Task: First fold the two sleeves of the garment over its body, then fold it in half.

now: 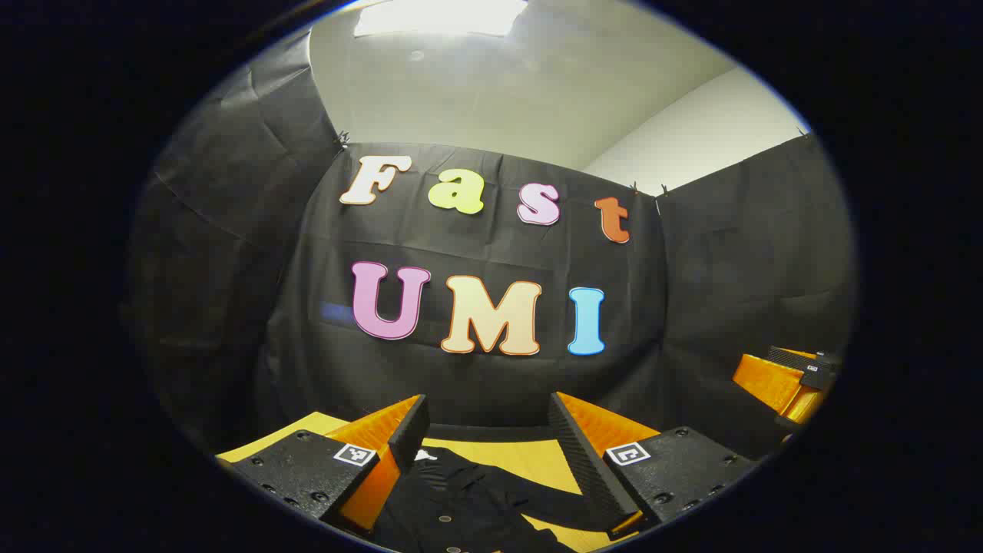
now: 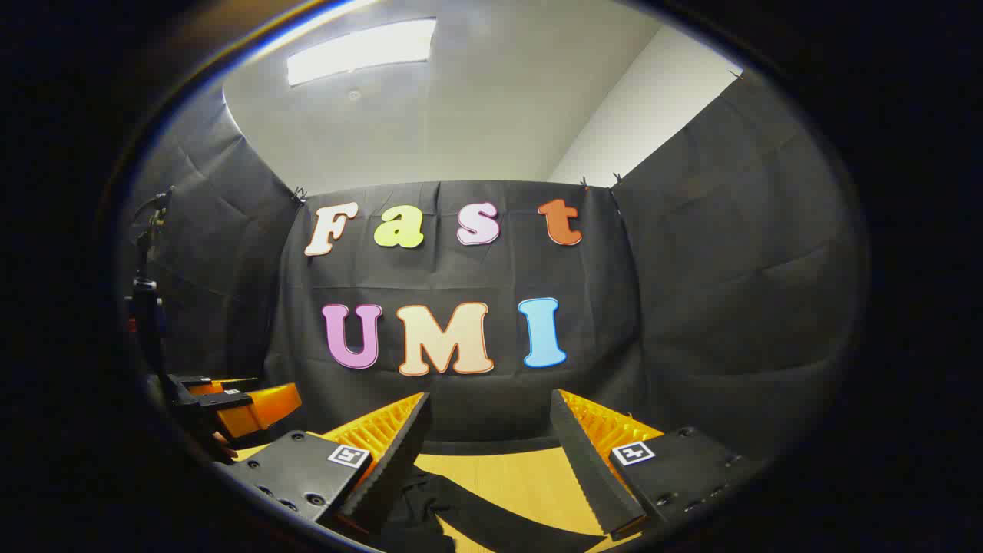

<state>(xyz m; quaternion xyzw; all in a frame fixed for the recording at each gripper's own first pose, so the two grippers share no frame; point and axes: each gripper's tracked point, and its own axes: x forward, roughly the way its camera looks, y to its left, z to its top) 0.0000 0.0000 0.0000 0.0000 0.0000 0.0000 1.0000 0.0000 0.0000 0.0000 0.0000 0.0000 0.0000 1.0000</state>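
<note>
The garment (image 1: 461, 511) is a dark shirt lying flat on the yellow table (image 1: 530, 461), low in front of both grippers. It looks soft, thin and light, so it should drape and slide rather than hold a shape; I judge a pinch at a sleeve's outer edge or cuff the best hold, lifting just enough to carry it over the body without dragging the rest. The left gripper (image 1: 488, 453) hangs above the shirt with its jaws spread wide, holding nothing. The right gripper (image 2: 488, 453) is likewise spread and empty, above a long dark strip that is probably a sleeve (image 2: 491, 522). The left gripper view shows small buttons and a pale mark near the collar; the right gripper view instead shows the sleeve stretched across bare table, and the other gripper off to its left.
</note>
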